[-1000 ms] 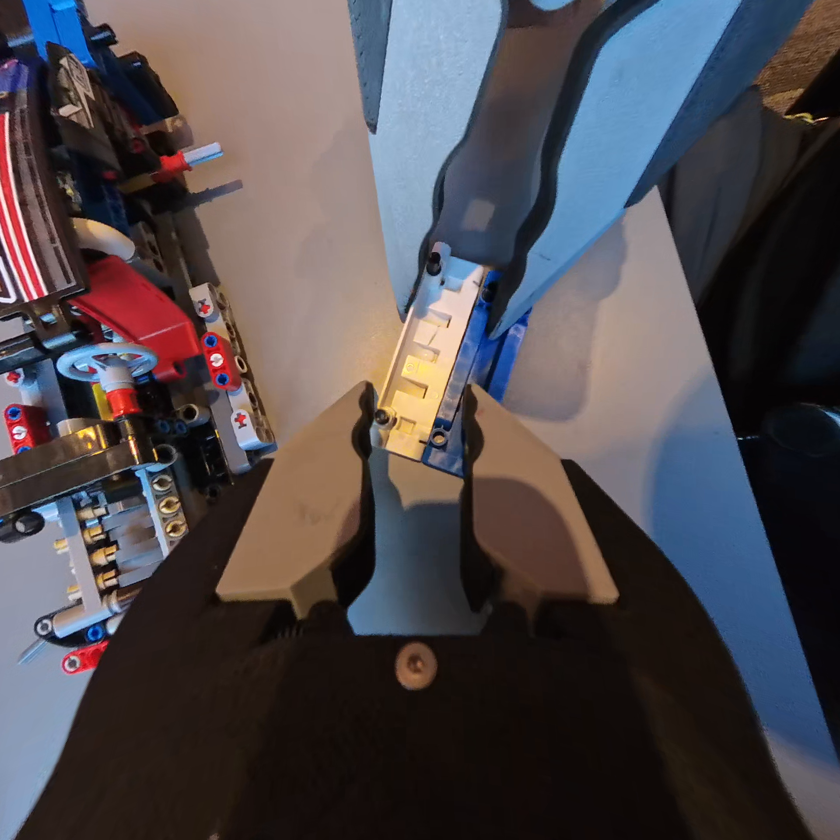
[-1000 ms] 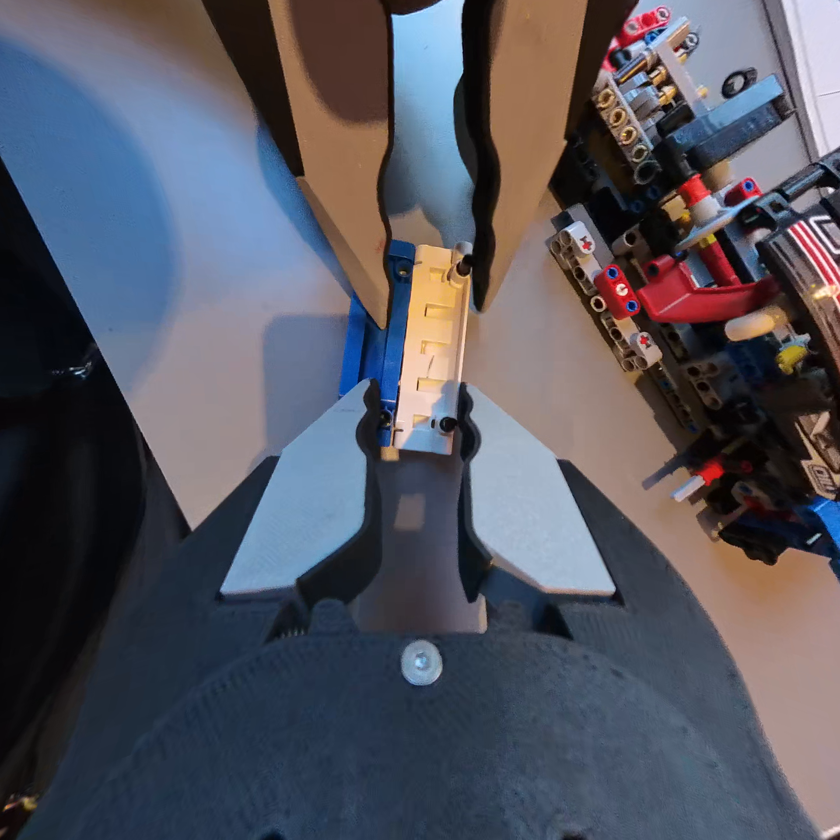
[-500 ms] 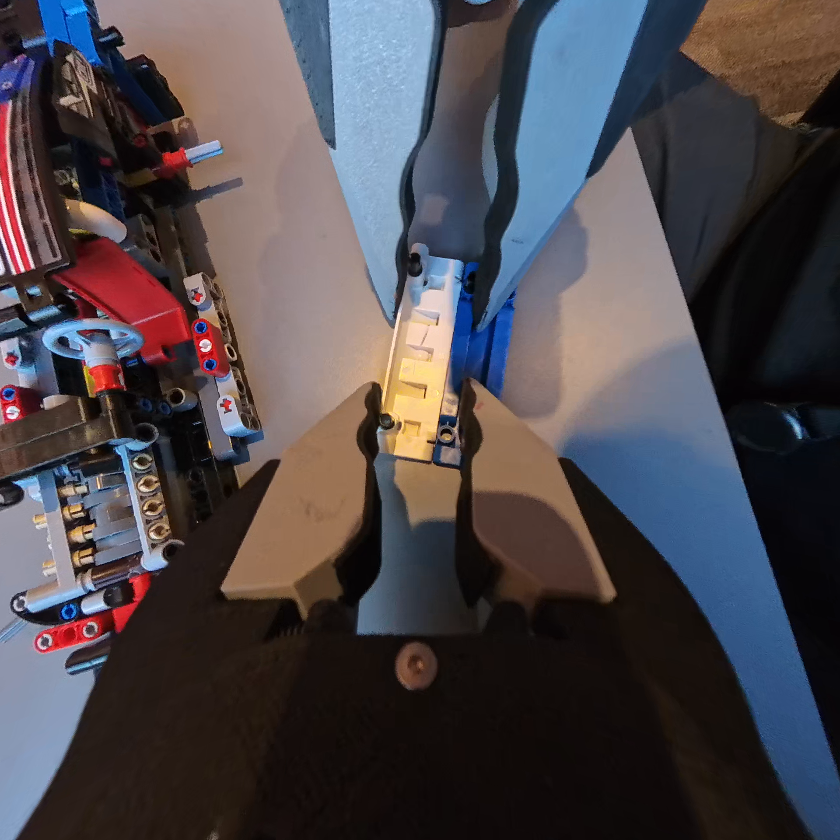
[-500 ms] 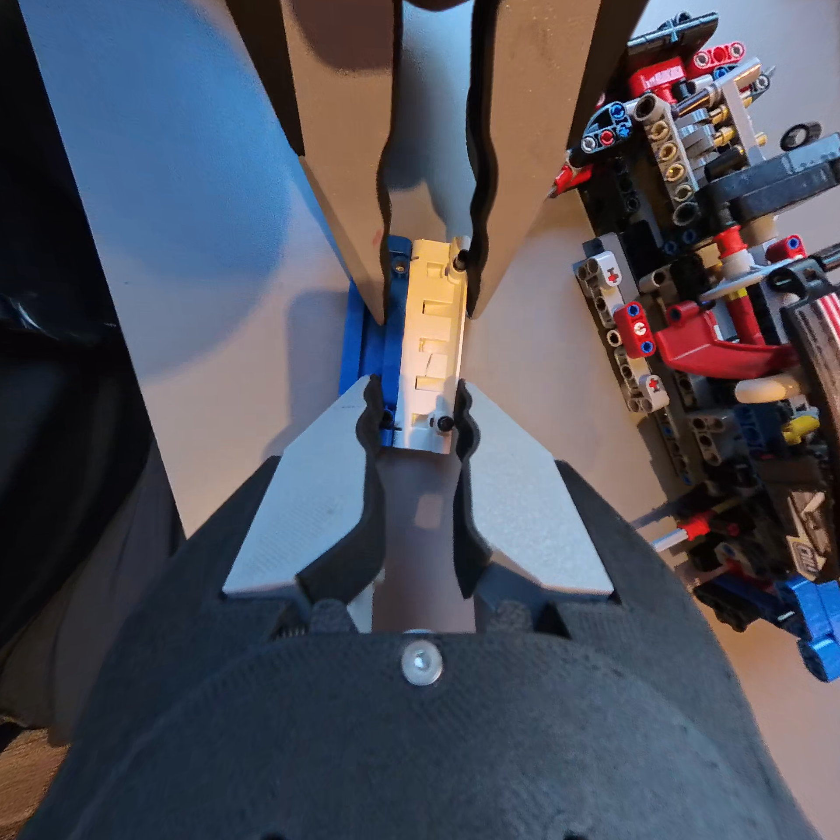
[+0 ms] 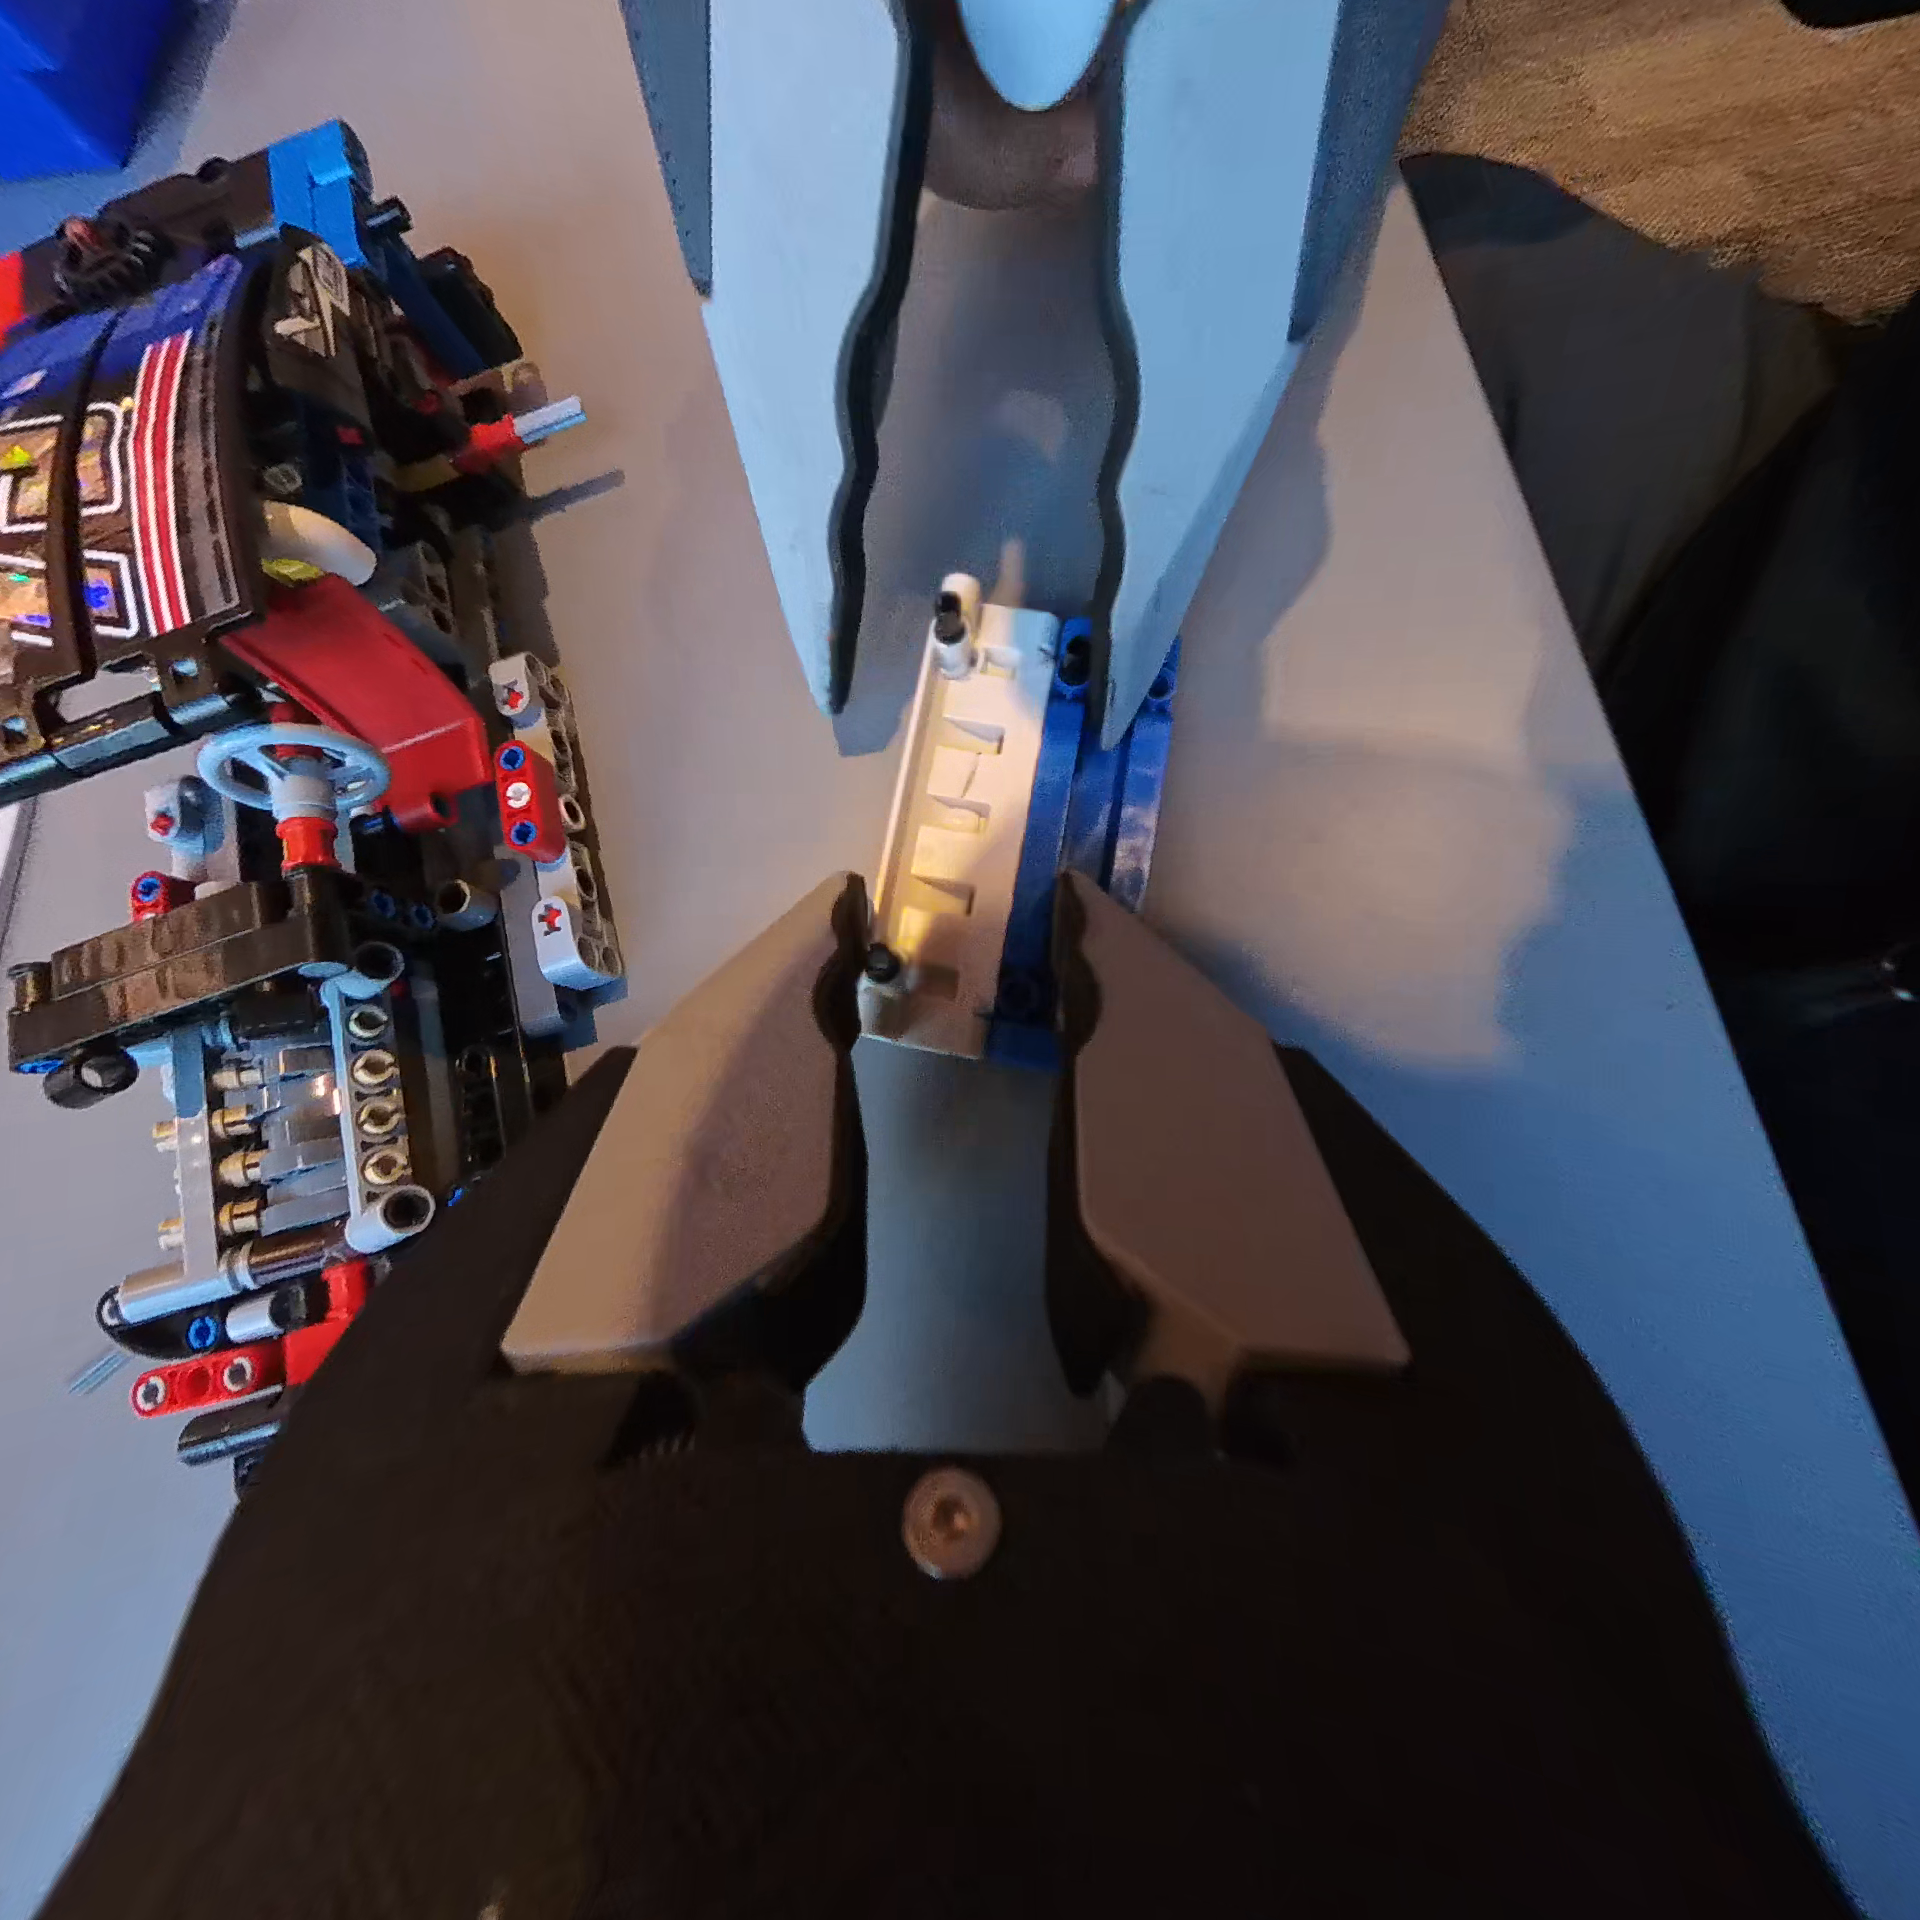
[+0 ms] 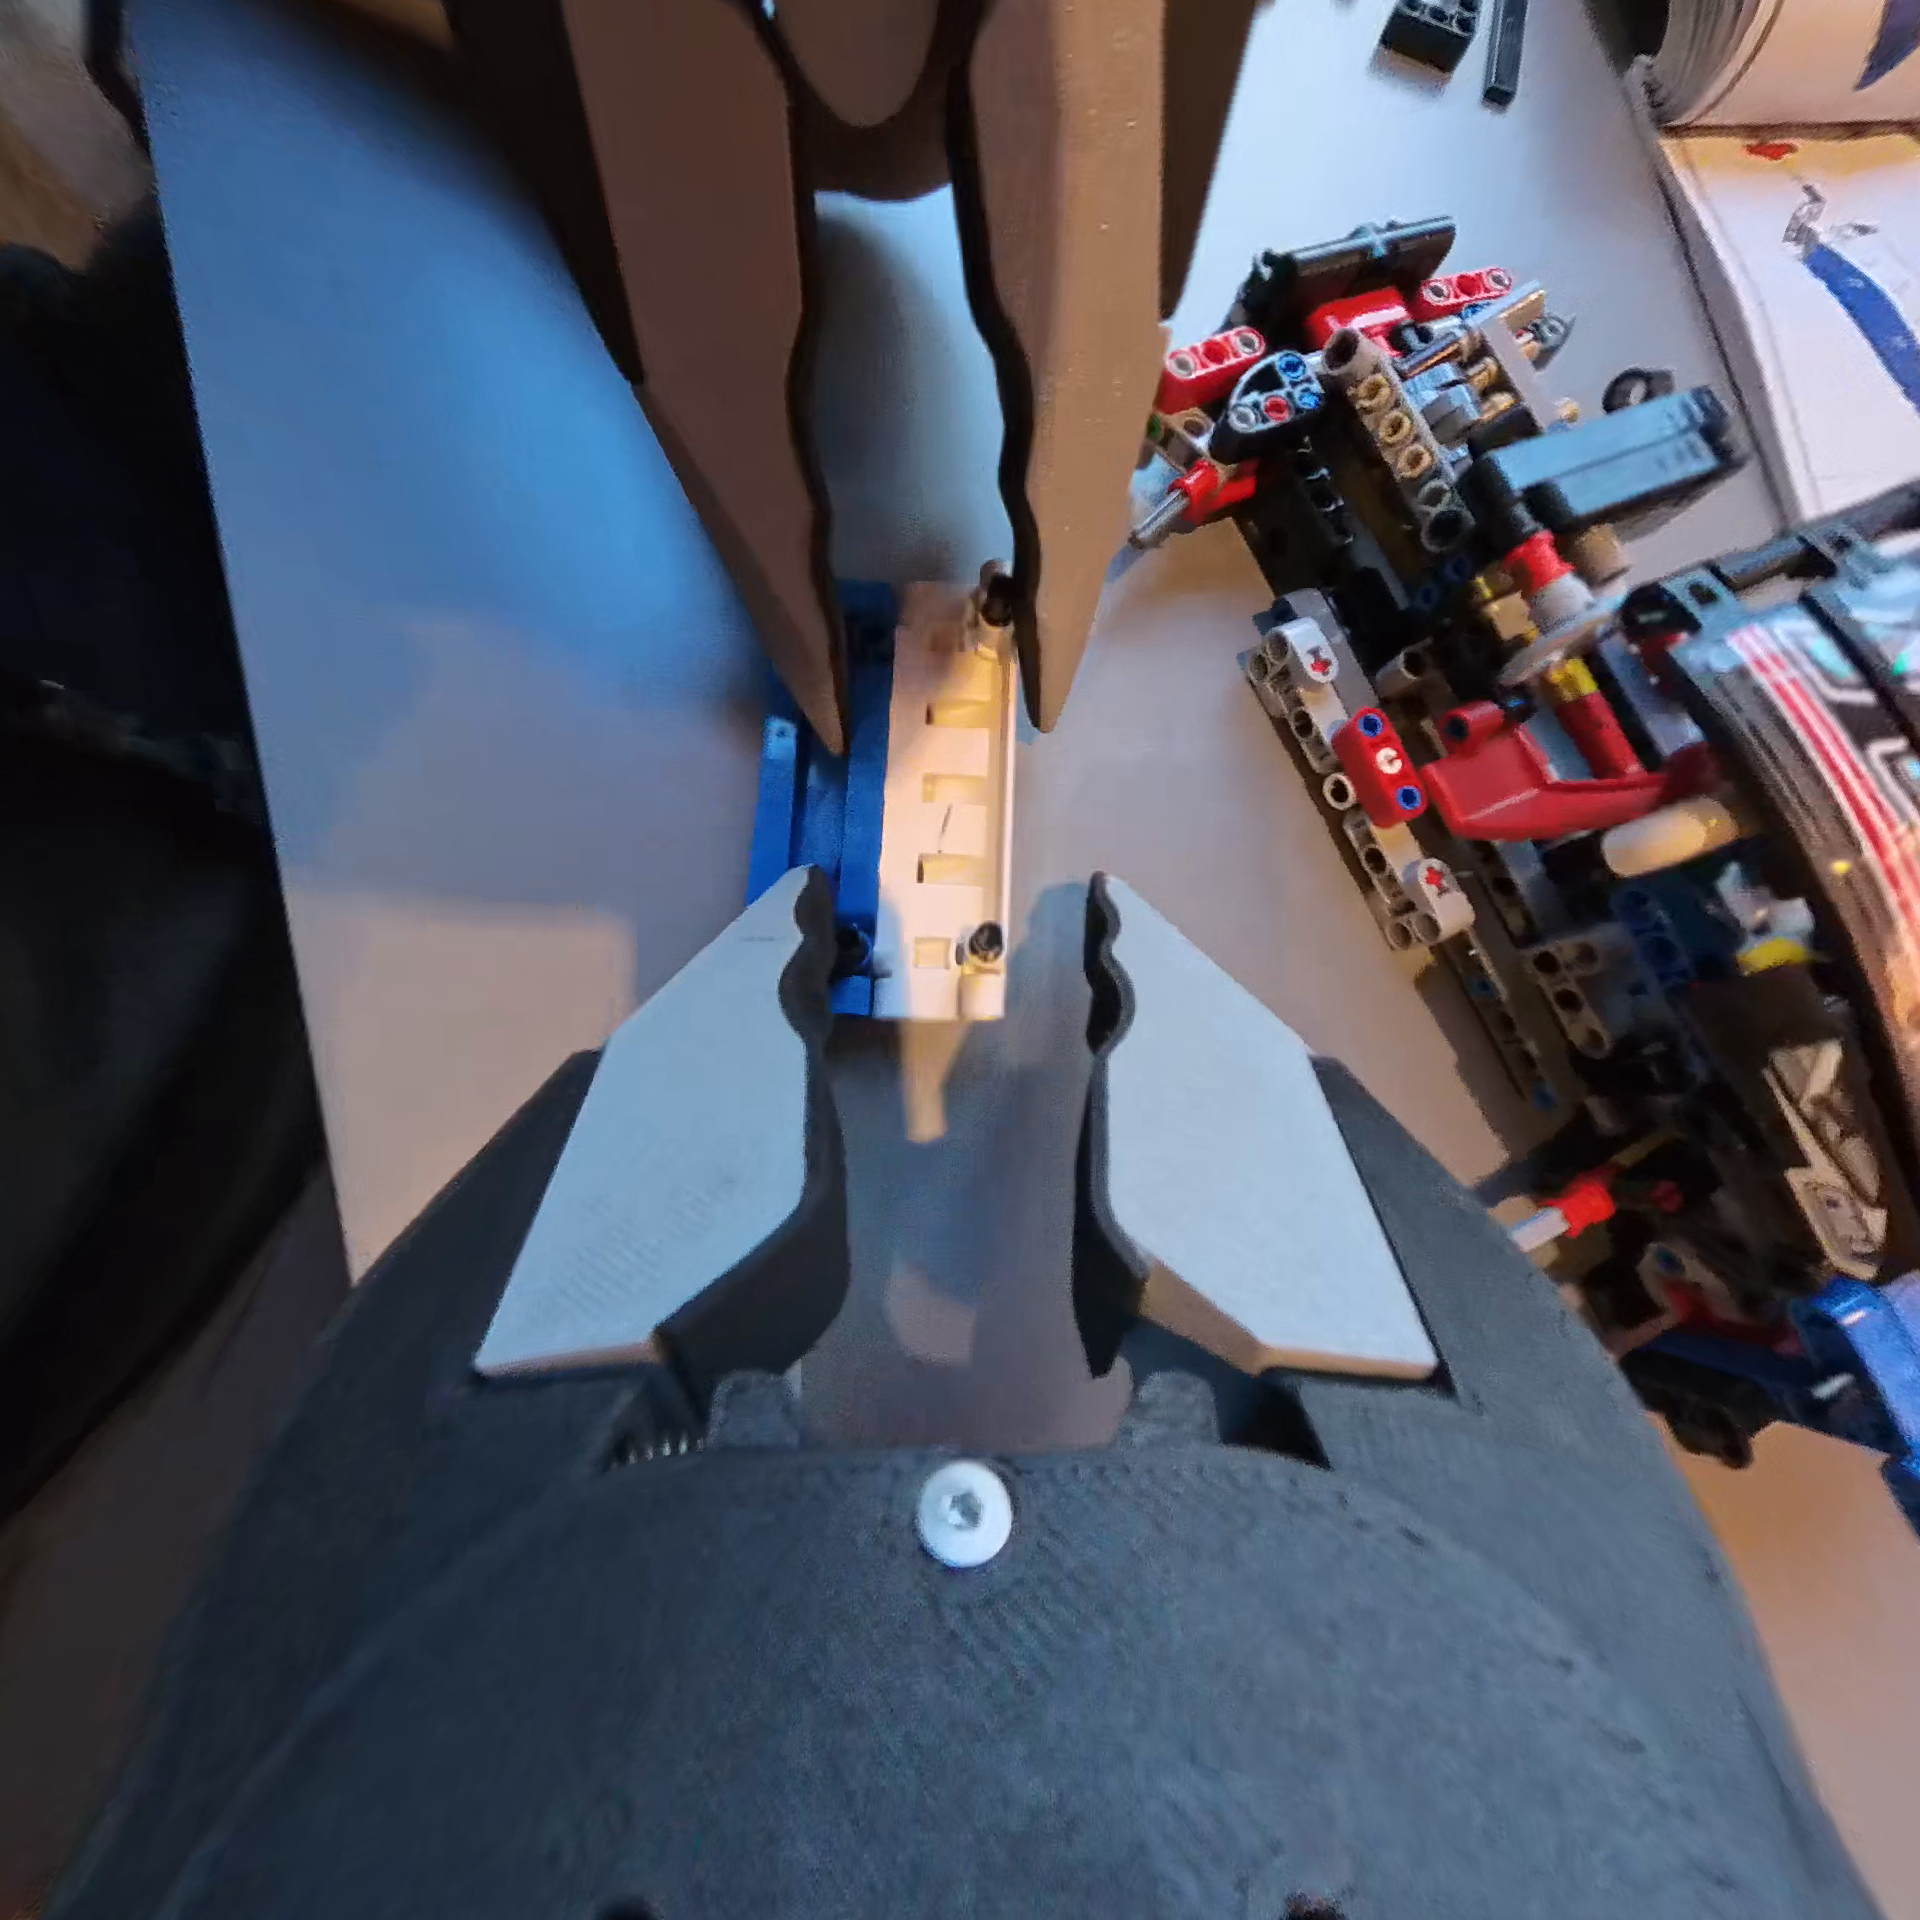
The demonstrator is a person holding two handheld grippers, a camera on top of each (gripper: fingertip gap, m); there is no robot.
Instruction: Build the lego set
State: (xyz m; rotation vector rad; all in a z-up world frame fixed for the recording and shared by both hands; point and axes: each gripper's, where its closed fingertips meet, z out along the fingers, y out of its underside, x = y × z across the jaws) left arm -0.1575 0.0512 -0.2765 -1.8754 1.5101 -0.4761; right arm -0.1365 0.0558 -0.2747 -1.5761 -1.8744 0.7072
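Now left gripper [image 5: 956,961] clamps panel piece [image 5: 971,821]; right gripper [image 6: 951,935] parted, straddling it.

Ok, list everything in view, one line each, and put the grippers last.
White-and-blue panel assembly: one, white panel joined to blue panel, on the table between the two grippers.
Part-built lego car: one, black, red, grey and blue, on the table beside the panel assembly.
Steering wheel: one, light grey, on the car.
Loose black pieces: a few, at the far table edge.
Paper sheets: white with blue marks, past the car.
Table: one, pale.
Left hand-held gripper: one, grey fingers, black body, shut on the panel assembly's near end.
Right hand-held gripper: one, grey fingers, black body, open, right finger apart from the panel.
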